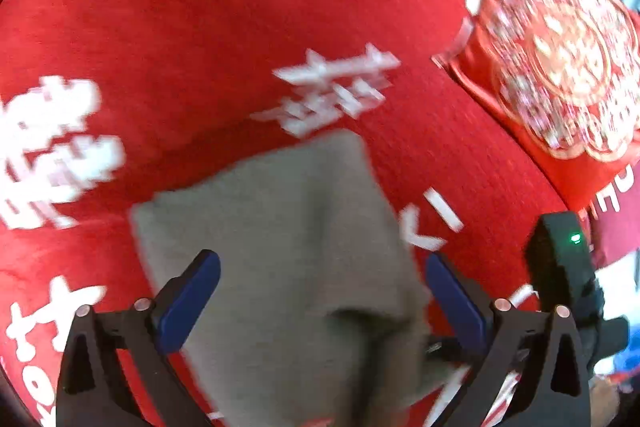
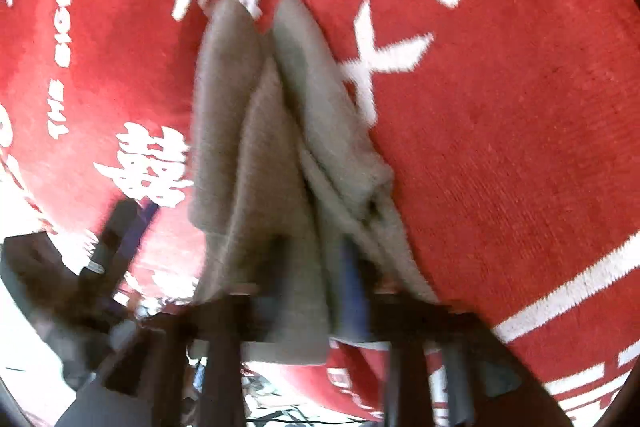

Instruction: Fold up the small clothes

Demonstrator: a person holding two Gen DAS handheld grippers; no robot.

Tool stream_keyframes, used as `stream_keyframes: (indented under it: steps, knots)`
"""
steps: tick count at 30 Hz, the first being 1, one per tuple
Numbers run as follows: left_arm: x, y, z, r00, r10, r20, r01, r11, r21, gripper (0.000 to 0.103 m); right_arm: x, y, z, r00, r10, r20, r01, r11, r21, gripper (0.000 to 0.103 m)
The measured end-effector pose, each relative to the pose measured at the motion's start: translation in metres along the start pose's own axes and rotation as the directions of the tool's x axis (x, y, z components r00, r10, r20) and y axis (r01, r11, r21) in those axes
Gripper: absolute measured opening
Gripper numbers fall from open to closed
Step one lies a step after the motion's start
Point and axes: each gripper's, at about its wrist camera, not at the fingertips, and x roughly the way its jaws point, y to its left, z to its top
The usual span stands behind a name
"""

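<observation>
Grey cloth (image 1: 280,259) lies partly folded on the red blanket (image 1: 200,47); left tongs (image 1: 322,275) gape empty, right tongs (image 2: 312,267) (blurred) unreadable; neatening remains.

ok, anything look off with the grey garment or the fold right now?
Yes. In the right wrist view the small grey knit garment is bunched into uneven ridges and draped over the right gripper, not flat on the red blanket with white lettering. The left gripper stands open around it. Both views are blurred, so the edges are hard to judge.
</observation>
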Motion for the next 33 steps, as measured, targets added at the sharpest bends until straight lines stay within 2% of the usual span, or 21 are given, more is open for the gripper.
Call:
stream_keyframes:
  steps: [1, 5, 8, 11, 13, 15, 16, 18, 19, 20, 21, 23, 25, 27, 29, 30, 31, 32, 33]
  knots:
    - [-0.007, 0.012, -0.004, 1.0, 0.017, -0.002, -0.017, 1.0, -0.019, 0.103, -0.003, 0.003, -0.001, 1.0, 0.017, 0.012, -0.017, 1.0, 0.004, 0.065]
    - [-0.017, 0.073, -0.019, 0.995, 0.075, -0.06, -0.084, 0.984, -0.158, 0.103, -0.021, 0.014, 0.006, 0.998, 0.035, 0.044, -0.035, 0.999, -0.008, 0.066]
    - [-0.011, 0.113, -0.041, 0.983, 0.114, -0.143, -0.146, 0.961, -0.235, 0.103, -0.019, 0.041, 0.009, 0.999, 0.009, 0.043, -0.006, 0.998, -0.064, 0.069]
    - [-0.009, 0.14, -0.062, 0.978, 0.095, -0.184, -0.15, 0.939, -0.311, 0.103, 0.012, 0.078, 0.009, 0.998, -0.06, 0.027, 0.062, 0.991, -0.118, 0.077]
    - [-0.003, 0.141, -0.073, 0.973, 0.098, -0.211, -0.162, 0.936, -0.312, 0.103, 0.022, 0.088, 0.009, 0.993, -0.117, 0.004, 0.117, 0.981, -0.153, 0.077]
    - [0.005, 0.135, -0.08, 0.969, 0.087, -0.233, -0.157, 0.94, -0.303, 0.103, 0.031, 0.098, 0.008, 0.98, -0.197, -0.004, 0.192, 0.961, -0.201, 0.077]
    - [0.009, 0.13, -0.083, 0.966, 0.074, -0.246, -0.148, 0.944, -0.295, 0.103, 0.035, 0.1, 0.004, 0.963, -0.268, 0.002, 0.26, 0.933, -0.248, 0.077]
    - [0.018, 0.119, -0.089, 0.963, 0.065, -0.263, -0.138, 0.953, -0.268, 0.103, 0.036, 0.092, -0.005, 0.914, -0.405, 0.03, 0.391, 0.857, -0.337, 0.055]
    - [0.022, 0.114, -0.091, 0.959, 0.081, -0.273, -0.151, 0.957, -0.246, 0.103, 0.04, 0.087, -0.009, 0.879, -0.475, 0.038, 0.454, 0.811, -0.369, 0.024]
    - [0.027, 0.111, -0.093, 0.954, 0.095, -0.284, -0.163, 0.96, -0.229, 0.103, 0.038, 0.074, -0.011, 0.856, -0.515, 0.035, 0.489, 0.788, -0.375, 0.019]
    - [0.029, 0.11, -0.094, 0.951, 0.1, -0.291, -0.17, 0.96, -0.225, 0.103, 0.036, 0.061, -0.014, 0.852, -0.524, 0.021, 0.495, 0.79, -0.361, 0.018]
    - [0.032, 0.113, -0.1, 0.945, 0.099, -0.312, -0.178, 0.955, -0.236, 0.103, 0.026, 0.044, -0.017, 0.878, -0.479, 0.01, 0.457, 0.829, -0.323, 0.014]
    - [0.034, 0.12, -0.103, 0.941, 0.09, -0.327, -0.178, 0.952, -0.251, 0.103, 0.019, 0.041, -0.021, 0.884, -0.468, 0.01, 0.447, 0.837, -0.316, 0.015]
    - [0.032, 0.127, -0.105, 0.938, 0.091, -0.335, -0.184, 0.948, -0.26, 0.103, 0.013, 0.041, -0.023, 0.889, -0.458, 0.017, 0.442, 0.846, -0.3, 0.024]
    - [0.03, 0.135, -0.105, 0.94, 0.066, -0.336, -0.168, 0.945, -0.281, 0.103, 0.0, 0.041, -0.022, 0.887, -0.459, 0.043, 0.453, 0.852, -0.263, 0.041]
    - [0.028, 0.139, -0.104, 0.942, 0.051, -0.332, -0.156, 0.942, -0.297, 0.103, -0.003, 0.05, -0.022, 0.89, -0.452, 0.065, 0.453, 0.854, -0.256, 0.042]
    - [0.027, 0.142, -0.102, 0.944, 0.04, -0.327, -0.147, 0.939, -0.31, 0.103, -0.008, 0.056, -0.019, 0.893, -0.44, 0.095, 0.449, 0.858, -0.25, 0.049]
    - [0.027, 0.144, -0.1, 0.947, 0.031, -0.321, -0.139, 0.937, -0.319, 0.103, -0.015, 0.059, -0.014, 0.899, -0.423, 0.116, 0.438, 0.865, -0.246, 0.062]
    - [0.027, 0.145, -0.097, 0.949, 0.019, -0.314, -0.128, 0.936, -0.329, 0.103, -0.018, 0.061, -0.009, 0.906, -0.405, 0.124, 0.423, 0.873, -0.243, 0.068]
